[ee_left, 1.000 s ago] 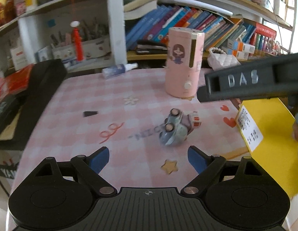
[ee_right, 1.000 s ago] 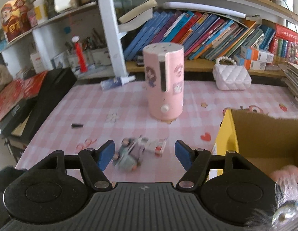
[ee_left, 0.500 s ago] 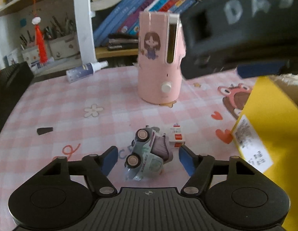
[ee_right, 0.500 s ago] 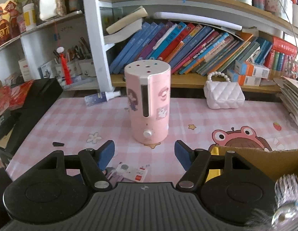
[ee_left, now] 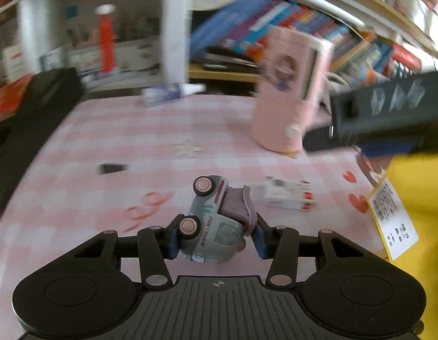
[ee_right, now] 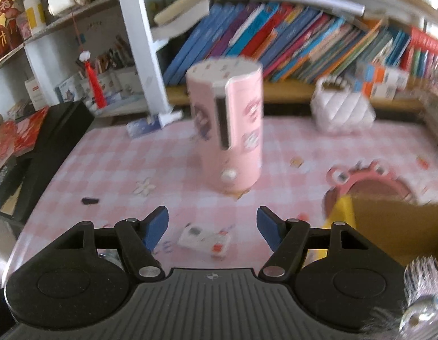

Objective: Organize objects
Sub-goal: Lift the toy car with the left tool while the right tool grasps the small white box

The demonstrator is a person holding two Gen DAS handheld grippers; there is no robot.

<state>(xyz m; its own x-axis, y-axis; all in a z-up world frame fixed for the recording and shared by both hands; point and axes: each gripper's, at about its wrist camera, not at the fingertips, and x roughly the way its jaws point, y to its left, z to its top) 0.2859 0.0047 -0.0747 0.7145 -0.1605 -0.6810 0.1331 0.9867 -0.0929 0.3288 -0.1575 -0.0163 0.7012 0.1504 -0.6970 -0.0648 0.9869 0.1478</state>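
Observation:
A pale green toy truck (ee_left: 216, 223) with pink wheels lies on its side on the pink checked tablecloth (ee_left: 151, 141). My left gripper (ee_left: 216, 239) is shut on the truck, a blue pad on each side. A small white card box (ee_left: 288, 195) lies just right of it and also shows in the right wrist view (ee_right: 204, 239). My right gripper (ee_right: 211, 223) is open and empty above that box; its black body (ee_left: 388, 113) shows at the right of the left wrist view. A yellow cardboard box (ee_left: 411, 206) stands at the right.
A tall pink cylinder appliance (ee_right: 228, 133) stands mid-table. A white quilted purse (ee_right: 342, 110) sits behind it at the right. A small spray bottle (ee_left: 170, 92) and a small black piece (ee_left: 112, 168) lie on the cloth. Bookshelves (ee_right: 275, 36) line the back; a black case (ee_left: 29, 119) is at the left.
My left gripper has closed on the toy truck, which lay loose between its open fingers before. My right gripper has come lower over the small white box.

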